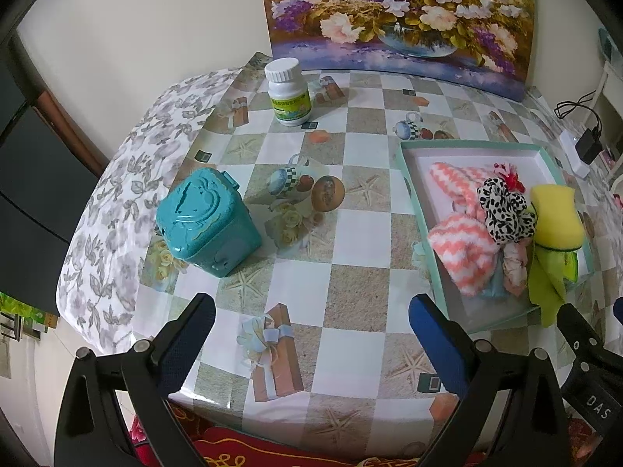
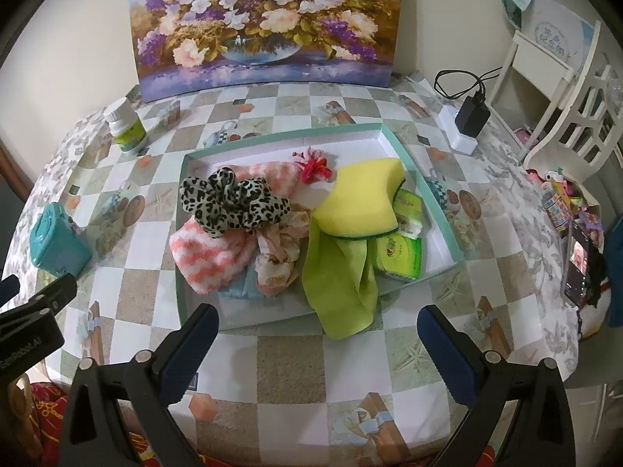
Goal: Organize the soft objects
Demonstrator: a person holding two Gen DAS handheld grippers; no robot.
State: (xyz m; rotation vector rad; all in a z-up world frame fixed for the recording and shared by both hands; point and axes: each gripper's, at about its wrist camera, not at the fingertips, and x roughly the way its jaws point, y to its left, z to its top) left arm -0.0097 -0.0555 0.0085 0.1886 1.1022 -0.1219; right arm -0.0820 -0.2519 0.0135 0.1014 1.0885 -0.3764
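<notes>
Both our grippers hang low over the near edge of the bench [image 2: 290, 366], pointing forward and tilted down at it. The left gripper [image 1: 311, 344] has its jaws spread wide with nothing between them, over bare checkered cloth. The right gripper [image 2: 317, 350] is just as wide apart and empty, right in front of the tray [image 2: 424, 179].

Inside the tray we've got the soft stuff piled up: a green cloth [image 2: 342, 284] spilling over the near rim, a yellow sponge [image 2: 362, 198] resting on it, a pink zigzag sock [image 2: 210, 260] and a leopard scrunchie [image 2: 233, 202] on top of that.

Further left stands a teal box [image 1: 206, 222], and past it a white bottle [image 1: 288, 93] near the flower painting [image 1: 397, 15].
</notes>
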